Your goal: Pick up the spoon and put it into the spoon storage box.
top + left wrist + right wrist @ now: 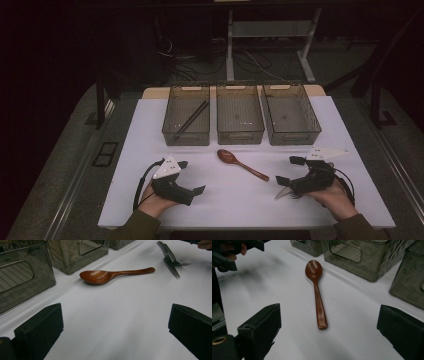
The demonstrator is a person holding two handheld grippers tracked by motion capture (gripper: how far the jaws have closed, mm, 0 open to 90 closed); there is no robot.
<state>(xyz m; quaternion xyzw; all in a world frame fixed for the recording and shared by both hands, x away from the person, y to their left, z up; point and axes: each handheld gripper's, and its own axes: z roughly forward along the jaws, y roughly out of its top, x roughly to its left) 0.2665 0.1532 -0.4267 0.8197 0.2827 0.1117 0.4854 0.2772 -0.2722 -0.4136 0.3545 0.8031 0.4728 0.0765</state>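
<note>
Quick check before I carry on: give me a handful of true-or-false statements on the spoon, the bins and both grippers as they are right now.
1. The wooden spoon lies on the white table cover. True.
2. The left gripper is clamped on the spoon. False: its jaws stand wide open with nothing between them.
3. Black chopsticks lie in the left bin. True.
4. The spoon sits inside the middle bin. False: it lies in front of the bins.
5. The right gripper is open, and the spoon's handle end points toward it. True.

overhead plus two low views, shared spoon
</note>
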